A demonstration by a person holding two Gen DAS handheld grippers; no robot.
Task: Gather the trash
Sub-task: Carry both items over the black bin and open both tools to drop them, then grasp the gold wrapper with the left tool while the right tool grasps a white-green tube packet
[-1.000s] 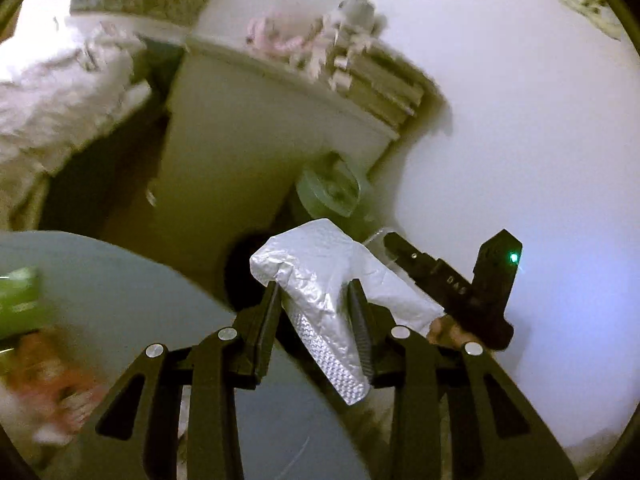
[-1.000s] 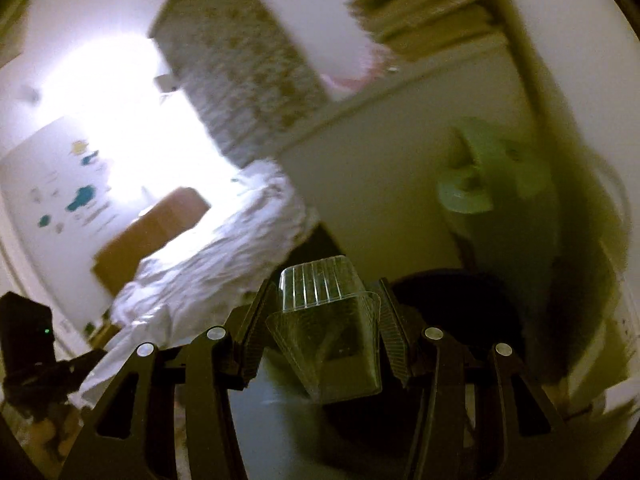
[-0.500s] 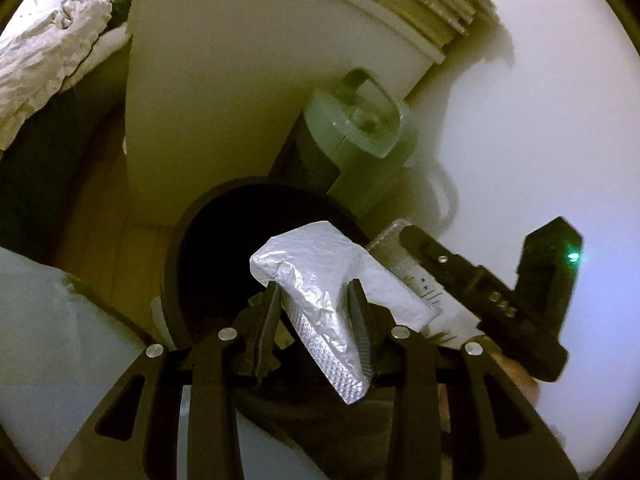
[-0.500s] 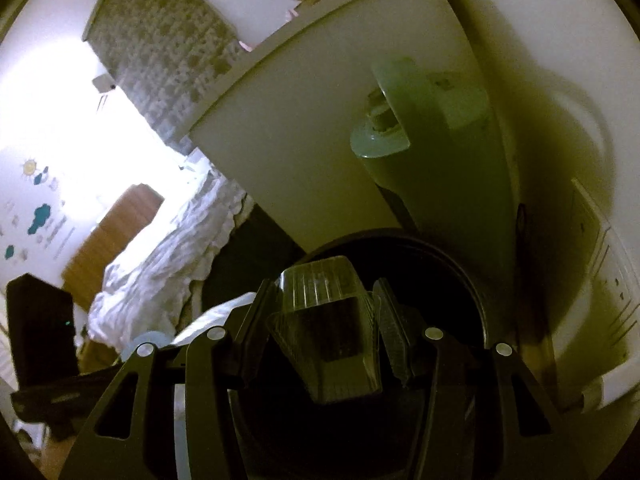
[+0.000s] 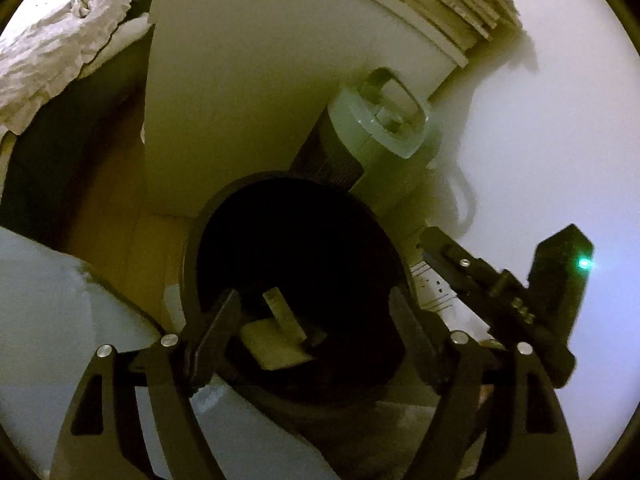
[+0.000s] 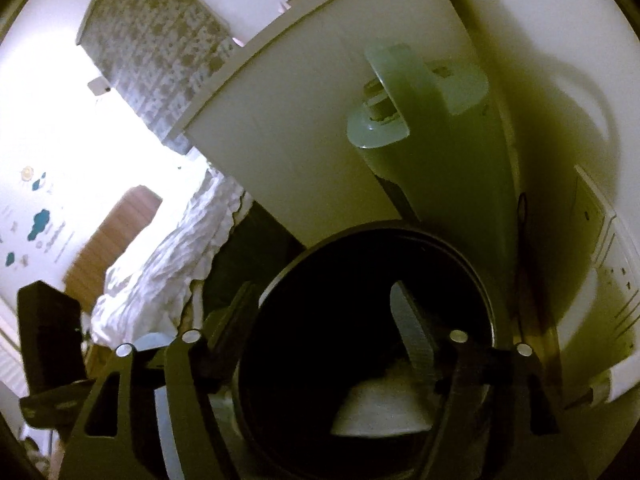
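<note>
A round black trash bin (image 5: 192,264) stands on the floor below both grippers; it also shows in the right wrist view (image 6: 490,308). My left gripper (image 5: 316,320) is open and empty over the bin's mouth. Pale pieces of trash (image 5: 276,344) lie inside the bin under it. My right gripper (image 6: 332,320) is open and empty over the same bin. A pale piece of trash (image 6: 380,412) lies inside the bin there. The right gripper's body (image 5: 500,288) shows at the right of the left wrist view.
A white cabinet (image 5: 240,92) with stacked books on top stands behind the bin. A pale green cylindrical appliance (image 5: 376,136) with a handle stands between the cabinet and the white wall. A bed with white bedding (image 5: 60,48) is at the left. A grey-blue table edge (image 5: 52,304) is at lower left.
Both grippers have opened. The silver wrapper has left my left gripper and the clear plastic cup has left my right; both now lie in the bin. Both grippers moved closer over the bin.
</note>
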